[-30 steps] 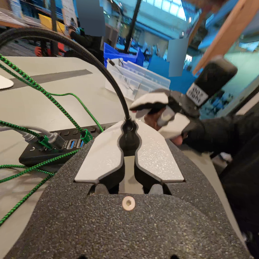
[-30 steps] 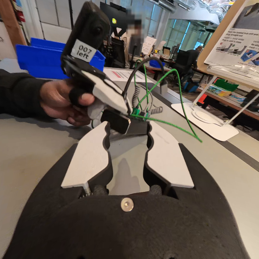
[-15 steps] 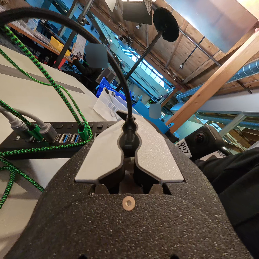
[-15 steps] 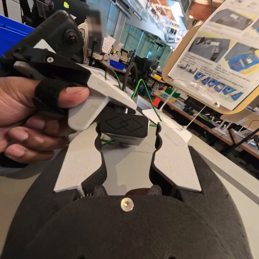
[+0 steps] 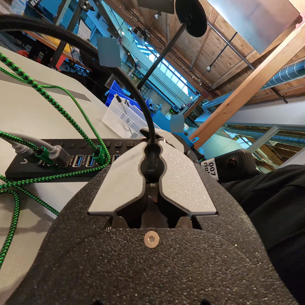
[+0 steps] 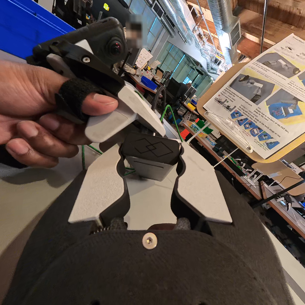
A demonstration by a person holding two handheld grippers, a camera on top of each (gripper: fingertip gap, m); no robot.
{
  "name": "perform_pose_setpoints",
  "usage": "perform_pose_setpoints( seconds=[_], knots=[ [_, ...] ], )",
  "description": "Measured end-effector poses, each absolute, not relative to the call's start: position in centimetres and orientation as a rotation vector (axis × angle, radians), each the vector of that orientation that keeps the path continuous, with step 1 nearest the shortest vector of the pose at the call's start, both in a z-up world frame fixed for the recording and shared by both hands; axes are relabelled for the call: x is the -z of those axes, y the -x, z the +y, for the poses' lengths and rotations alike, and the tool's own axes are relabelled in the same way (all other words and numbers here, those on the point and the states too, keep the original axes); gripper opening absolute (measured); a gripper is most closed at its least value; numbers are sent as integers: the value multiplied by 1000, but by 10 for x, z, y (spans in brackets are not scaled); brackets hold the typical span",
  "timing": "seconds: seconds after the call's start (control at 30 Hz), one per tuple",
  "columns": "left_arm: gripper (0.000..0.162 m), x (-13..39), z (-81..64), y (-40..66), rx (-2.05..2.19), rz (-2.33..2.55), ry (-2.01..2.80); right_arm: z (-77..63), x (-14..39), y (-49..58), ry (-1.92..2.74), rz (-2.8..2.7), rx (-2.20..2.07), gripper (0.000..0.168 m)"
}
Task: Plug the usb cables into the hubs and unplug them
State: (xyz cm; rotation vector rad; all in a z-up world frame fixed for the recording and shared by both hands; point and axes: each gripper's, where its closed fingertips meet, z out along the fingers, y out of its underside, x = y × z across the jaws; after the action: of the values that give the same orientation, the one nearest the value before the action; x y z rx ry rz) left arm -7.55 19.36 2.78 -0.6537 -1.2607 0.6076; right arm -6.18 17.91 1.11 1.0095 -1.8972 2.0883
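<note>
A long black USB hub (image 5: 24,168) lies on the grey table (image 5: 33,115). Green braided cables (image 5: 66,113) and grey cables (image 5: 54,150) are plugged into its ports. My left gripper (image 5: 152,143) is shut on the plug of a thick black braided cable (image 5: 143,105), right at the hub's near end. In the right wrist view, my right gripper (image 6: 150,148) has its jaws closed against both sides of the hub's end (image 6: 150,153). The left gripper's fingers (image 6: 140,113), held by a hand, sit just above the hub.
A clear plastic bin (image 5: 122,118) and blue bins (image 5: 113,92) stand behind the hub at the table's far side. An instruction board on a wire stand (image 6: 255,107) is to the right. Loose green cable loops (image 5: 14,214) lie on the table at left. My two grippers' fingertips are within a few centimetres of each other.
My right gripper has moved in and closed its open jaws onto the hub's end. My left gripper stays shut on the black cable plug. Both views have tilted upward.
</note>
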Motion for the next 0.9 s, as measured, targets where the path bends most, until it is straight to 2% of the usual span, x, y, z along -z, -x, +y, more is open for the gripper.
perform_pose_setpoints(
  seconds=[0.3,0.9],
  knots=[
    [7,-26,196,74,-545,-1219,618,182,-9,61,-1074,-1871,-2052,60],
    [7,-23,210,73,-640,-1165,869,196,-10,62,-1220,-1778,-2087,60]
  ],
)
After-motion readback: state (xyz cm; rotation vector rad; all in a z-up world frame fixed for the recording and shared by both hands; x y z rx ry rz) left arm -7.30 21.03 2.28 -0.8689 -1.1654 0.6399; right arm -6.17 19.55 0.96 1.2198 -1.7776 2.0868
